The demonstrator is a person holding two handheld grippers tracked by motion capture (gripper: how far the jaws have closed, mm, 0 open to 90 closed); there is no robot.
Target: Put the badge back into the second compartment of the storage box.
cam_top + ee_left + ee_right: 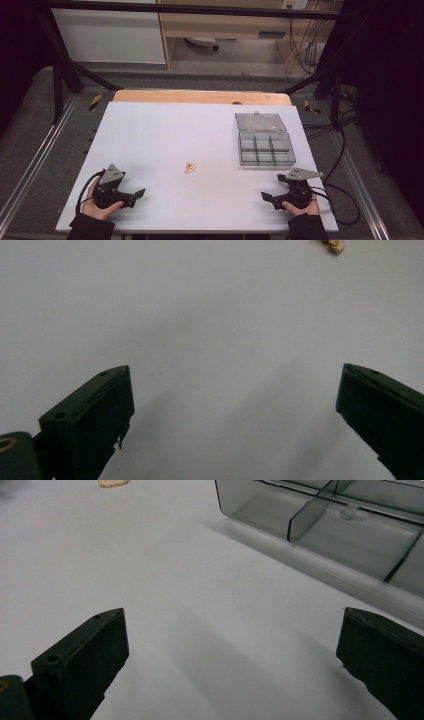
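A small tan, orange-tinged object (190, 168) lies near the middle of the white table (160, 135); its edge shows at the top of the left gripper view (334, 245) and of the right gripper view (114, 482). A clear grey compartment box (264, 148) with its lid folded back sits at the right; its near wall (320, 525) is close ahead in the right gripper view. My left gripper (136, 196) rests at the front left, jaws wide apart, nothing between them. My right gripper (268, 198) rests at the front right, open too and empty.
A wooden strip (200, 96) runs along the table's far edge. Black frame bars (60, 75) and cables (345, 145) flank the table. A cabinet and desk stand on the floor beyond.
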